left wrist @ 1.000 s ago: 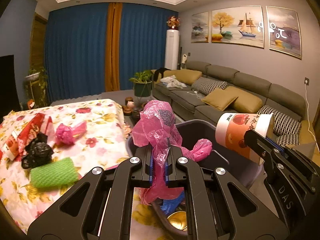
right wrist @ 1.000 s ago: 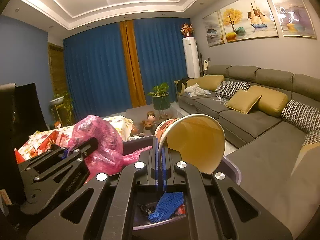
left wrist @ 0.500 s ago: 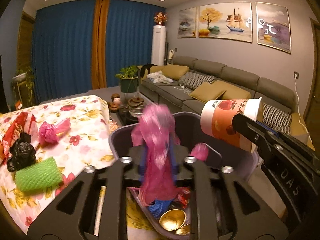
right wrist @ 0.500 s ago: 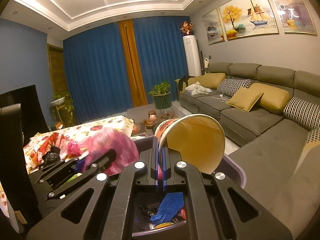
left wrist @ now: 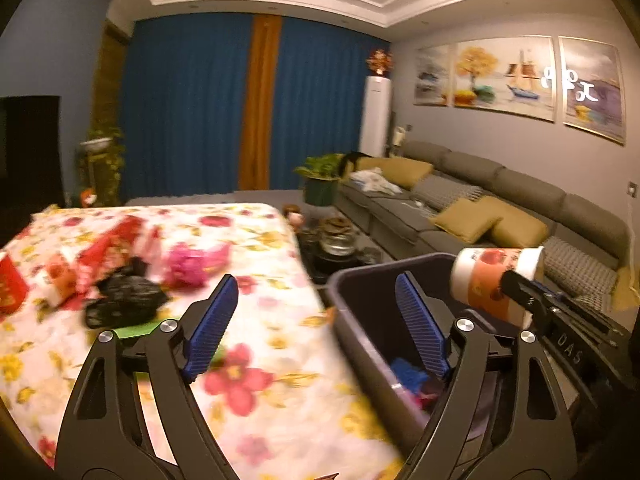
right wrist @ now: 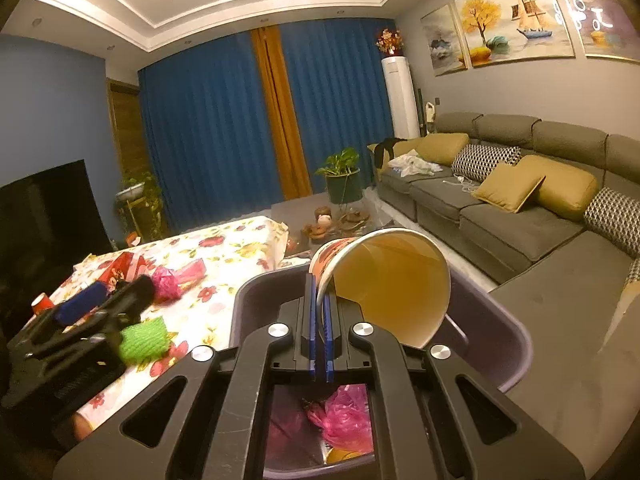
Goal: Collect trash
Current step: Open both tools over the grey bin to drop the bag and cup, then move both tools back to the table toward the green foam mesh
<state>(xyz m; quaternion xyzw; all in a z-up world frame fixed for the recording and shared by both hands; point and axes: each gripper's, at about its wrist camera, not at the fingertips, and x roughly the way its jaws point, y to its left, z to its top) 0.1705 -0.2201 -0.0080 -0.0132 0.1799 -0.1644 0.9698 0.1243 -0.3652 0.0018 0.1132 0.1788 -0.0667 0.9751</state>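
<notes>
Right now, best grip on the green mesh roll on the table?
Pinch the green mesh roll across its short middle, coming from above. It lies on its side on the floral tablecloth, soft-looking and squat, with the black bag close behind it.

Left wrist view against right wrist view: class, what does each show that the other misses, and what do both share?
Only the left wrist view: the black bag on the table, and the cup's printed outside. Only the right: the pink bag lying in the bin, and the cup's bare inside. Both: the flowered tablecloth and the sofa.
</notes>
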